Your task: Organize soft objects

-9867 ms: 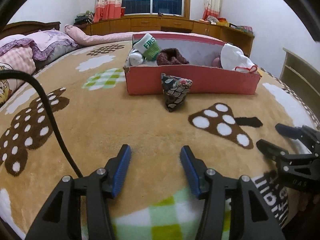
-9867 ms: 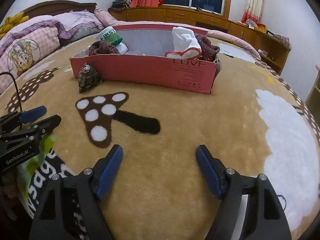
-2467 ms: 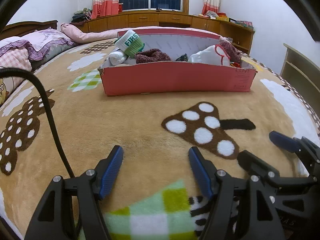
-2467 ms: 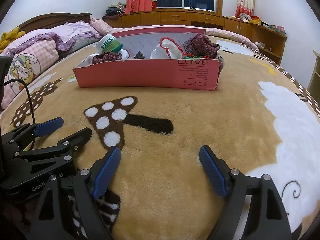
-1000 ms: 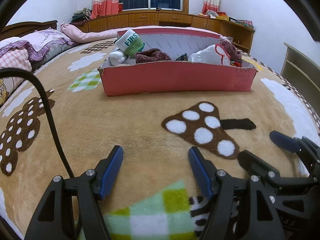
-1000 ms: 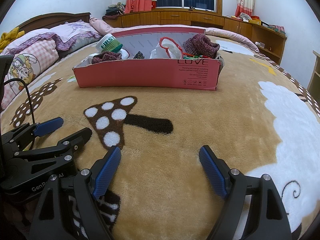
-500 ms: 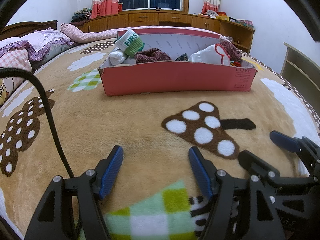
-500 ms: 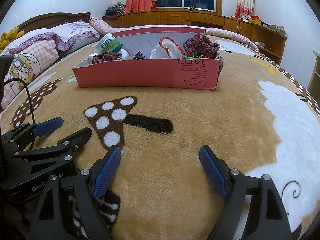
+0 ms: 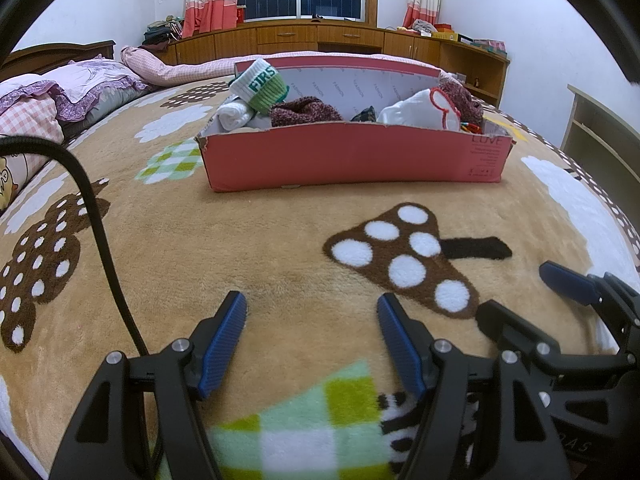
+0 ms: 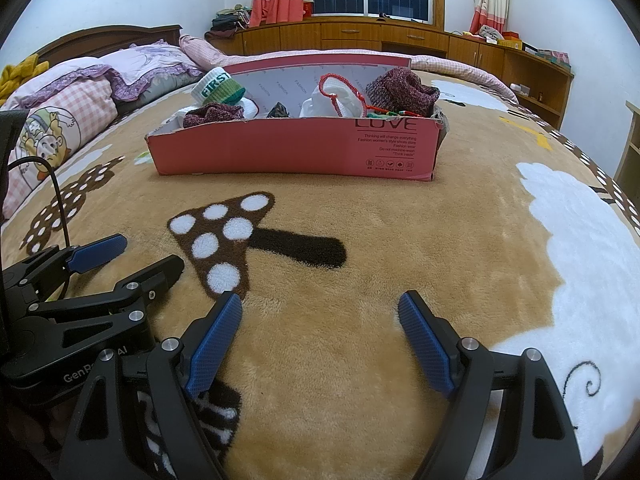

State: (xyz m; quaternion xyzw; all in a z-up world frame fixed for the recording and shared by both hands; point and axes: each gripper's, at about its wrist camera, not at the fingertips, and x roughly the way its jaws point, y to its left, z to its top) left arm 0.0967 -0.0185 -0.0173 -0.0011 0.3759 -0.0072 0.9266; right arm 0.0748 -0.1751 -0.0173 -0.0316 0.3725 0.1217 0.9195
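Observation:
A pink cardboard box (image 9: 352,160) (image 10: 288,148) stands on the bed ahead of both grippers. It holds a white-and-green sock (image 9: 260,84) (image 10: 218,88), a maroon knit piece (image 9: 306,110) (image 10: 400,88), a white item with red trim (image 9: 420,114) (image 10: 336,100) and a small dark patterned pouch (image 9: 365,114) (image 10: 278,111). My left gripper (image 9: 312,340) is open and empty, low over the blanket. My right gripper (image 10: 320,336) is open and empty beside it, also seen at the right of the left wrist view (image 9: 532,300).
A tan plush blanket (image 9: 240,232) with mushroom patterns covers the bed. Pillows (image 10: 80,96) lie at the left. A black cable (image 9: 100,240) runs over the blanket by the left gripper. Wooden cabinets (image 9: 320,40) line the far wall; a shelf (image 9: 600,128) stands right.
The patterned pouch that lay on the blanket in front of the box 9.9 s ago now sits inside the box. Over the last second nothing has moved.

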